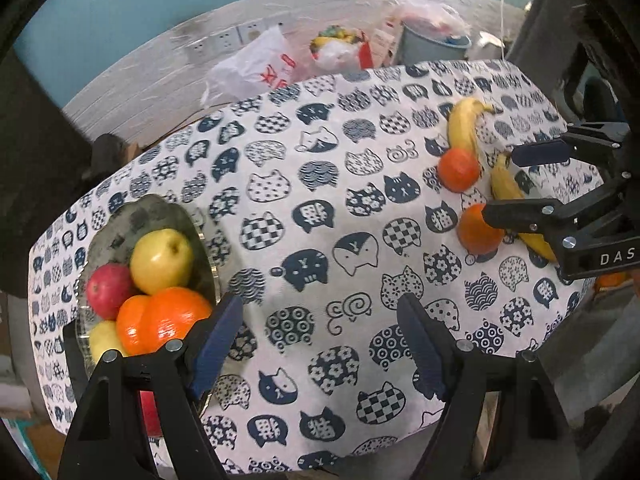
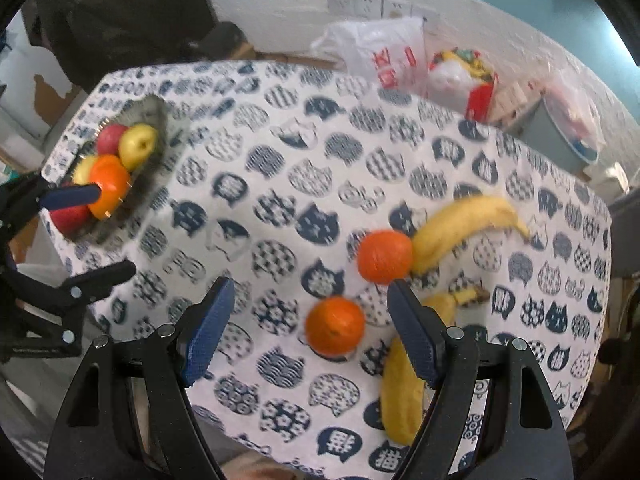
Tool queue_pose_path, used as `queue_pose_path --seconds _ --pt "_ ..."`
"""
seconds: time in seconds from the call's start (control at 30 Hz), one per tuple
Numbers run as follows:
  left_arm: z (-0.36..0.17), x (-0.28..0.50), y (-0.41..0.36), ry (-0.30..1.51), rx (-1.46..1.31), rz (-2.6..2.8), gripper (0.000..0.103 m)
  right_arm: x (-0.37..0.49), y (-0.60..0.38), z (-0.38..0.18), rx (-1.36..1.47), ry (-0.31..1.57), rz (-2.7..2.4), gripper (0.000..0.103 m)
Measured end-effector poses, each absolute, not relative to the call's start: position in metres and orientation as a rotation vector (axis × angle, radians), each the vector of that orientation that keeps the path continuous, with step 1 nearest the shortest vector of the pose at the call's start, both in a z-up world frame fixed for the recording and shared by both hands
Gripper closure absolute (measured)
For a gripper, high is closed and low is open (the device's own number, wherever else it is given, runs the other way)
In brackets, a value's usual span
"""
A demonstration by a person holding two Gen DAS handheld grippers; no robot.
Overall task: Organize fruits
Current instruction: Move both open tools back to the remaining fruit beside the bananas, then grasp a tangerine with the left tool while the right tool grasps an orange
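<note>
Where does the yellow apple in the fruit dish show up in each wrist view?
Left wrist view: the yellow apple sits lower left, in the dish, above the oranges.
Right wrist view: the yellow apple sits upper left, in the same dish, far from the camera.
Shared landmark: the red apple touching it.

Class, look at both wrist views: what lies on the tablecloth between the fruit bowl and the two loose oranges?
Nothing: between the fruit bowl and the two loose oranges only bare cat-print tablecloth shows. Both wrist views show this.
</note>
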State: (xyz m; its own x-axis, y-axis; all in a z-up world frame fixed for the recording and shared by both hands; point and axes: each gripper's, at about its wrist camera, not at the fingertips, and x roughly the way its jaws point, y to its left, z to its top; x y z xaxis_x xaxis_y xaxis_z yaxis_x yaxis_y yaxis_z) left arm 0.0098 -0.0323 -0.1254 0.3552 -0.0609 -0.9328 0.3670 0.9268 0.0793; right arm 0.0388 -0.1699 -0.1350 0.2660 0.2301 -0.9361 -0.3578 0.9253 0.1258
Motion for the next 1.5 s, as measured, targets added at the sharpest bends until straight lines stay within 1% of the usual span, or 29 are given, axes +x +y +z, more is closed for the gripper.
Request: queue_pose_path --seconds 0.4,0.47,0.53,0.57,0.63,0.7,0.87,1.17,1.5 --pt "-0.156 0.019 -0.043 1.238 0.331 -0.293 0.022 0.038 -0.182 -0.195 -0.131 1.374 0.37 0.024" --pt "-0.16 0.02 -0.044 1.245 0.336 -0.291 0.022 0.038 -0.182 -0.201 -0.138 1.385 0.369 0.025" --pt "-0.161 0.02 -0.044 1.247 0.336 -0.294 0.022 0.038 -0.181 -0.204 -0.135 1.388 0.379 0.033" --pt "-0.161 0.021 -0.044 1.248 0.335 -0.294 0.022 0.038 -0.18 -0.205 -0.135 1.39 0.39 0.038" --pt "-0.162 0.024 -0.045 1.251 0.327 -0.293 0.022 0.038 -0.179 -0.208 -0.142 1.396 0.397 0.044" --pt "-0.162 0.026 -0.046 1.254 0.318 -0.293 0.022 0.038 -0.176 -0.211 -0.14 1.408 0.406 0.054" --pt "-0.159 0.036 -0.052 1.254 0.294 -0.294 0.022 0.038 -0.175 -0.209 -0.127 1.391 0.413 0.056" --pt "-0.151 0.056 -0.089 1.209 0.321 -0.328 0.022 0.049 -0.219 -0.161 -0.069 1.263 0.319 0.056" --pt "-0.155 0.079 -0.15 1.207 0.318 -0.407 0.022 0.055 -0.273 -0.156 0.018 1.229 0.219 0.056"
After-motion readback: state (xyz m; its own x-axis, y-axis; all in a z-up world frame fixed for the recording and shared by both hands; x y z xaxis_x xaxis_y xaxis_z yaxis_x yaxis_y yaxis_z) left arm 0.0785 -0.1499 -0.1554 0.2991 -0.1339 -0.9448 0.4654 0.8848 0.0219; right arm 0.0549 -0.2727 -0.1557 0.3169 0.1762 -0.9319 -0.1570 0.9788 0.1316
